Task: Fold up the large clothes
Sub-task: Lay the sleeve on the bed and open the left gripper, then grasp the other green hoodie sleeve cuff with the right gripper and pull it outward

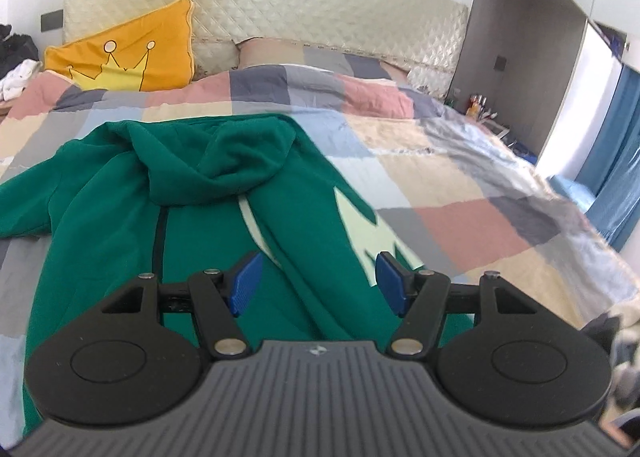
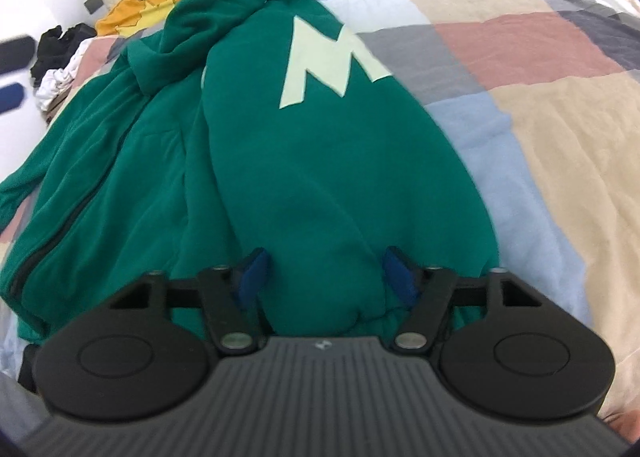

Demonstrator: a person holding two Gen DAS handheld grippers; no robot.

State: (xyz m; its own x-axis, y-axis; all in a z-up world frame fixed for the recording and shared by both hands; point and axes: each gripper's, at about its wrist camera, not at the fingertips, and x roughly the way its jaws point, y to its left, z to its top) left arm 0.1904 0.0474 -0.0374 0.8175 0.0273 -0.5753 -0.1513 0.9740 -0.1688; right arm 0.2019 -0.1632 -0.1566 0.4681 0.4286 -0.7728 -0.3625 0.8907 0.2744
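Note:
A green hooded zip jacket [image 1: 120, 217] lies on the patchwork quilt [image 1: 480, 185], hood toward the headboard. Its right side is folded over the body, showing a pale letter M [image 2: 328, 57]. My left gripper [image 1: 318, 283] is open and empty, hovering over the folded part near the jacket's lower middle. My right gripper [image 2: 322, 277] is open, its blue pads [image 2: 254, 273] standing either side of the folded sleeve end [image 2: 328, 285] at the jacket's [image 2: 120, 185] bottom edge. I cannot tell if the pads touch the cloth.
A yellow crown pillow [image 1: 132, 53] leans on the quilted headboard [image 1: 280, 1]. Dark and white clothes [image 2: 60, 53] lie at the left bedside. A grey wall unit [image 1: 516, 37] and blue curtain [image 1: 620, 161] stand to the right. The quilt [image 2: 540, 117] spreads right of the jacket.

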